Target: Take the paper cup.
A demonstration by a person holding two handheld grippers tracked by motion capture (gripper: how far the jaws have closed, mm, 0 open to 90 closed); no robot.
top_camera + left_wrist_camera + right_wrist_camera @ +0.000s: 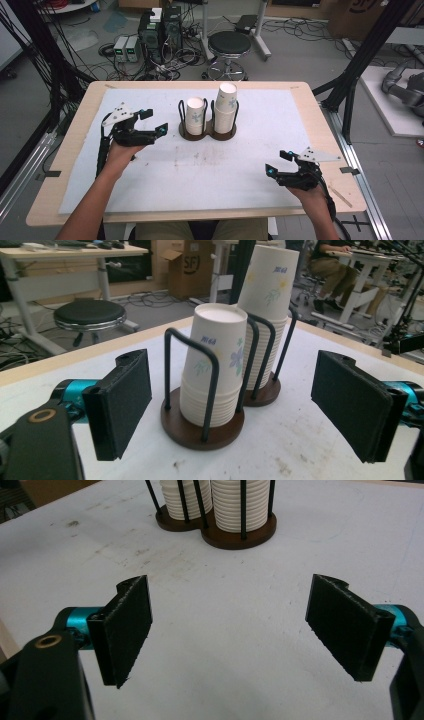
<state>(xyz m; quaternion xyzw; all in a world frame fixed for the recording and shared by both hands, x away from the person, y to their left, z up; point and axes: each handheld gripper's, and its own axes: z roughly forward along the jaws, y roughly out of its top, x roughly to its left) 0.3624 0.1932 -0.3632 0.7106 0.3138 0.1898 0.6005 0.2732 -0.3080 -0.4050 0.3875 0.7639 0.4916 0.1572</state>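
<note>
A dark wire cup holder on a brown double base (208, 131) stands at the far middle of the table. Its left bay holds a short stack of white paper cups (195, 116); its right bay holds a taller stack (225, 107). My left gripper (153, 122) hovers open just left of the holder, pointing at it. In the left gripper view the short stack (215, 370) stands ahead between the wide black pads (122, 400), apart from them, with the tall stack (267, 300) behind. My right gripper (277, 162) rests open at the near right, nothing between its pads (125, 630); the holder (235, 537) lies farther off.
A white mat (250, 165) covers the wooden table (75, 140), stained near the middle. Beyond the far edge stand a black stool (229, 45) and computer boxes with cables (160, 30). Black frame posts (360, 60) rise at both sides.
</note>
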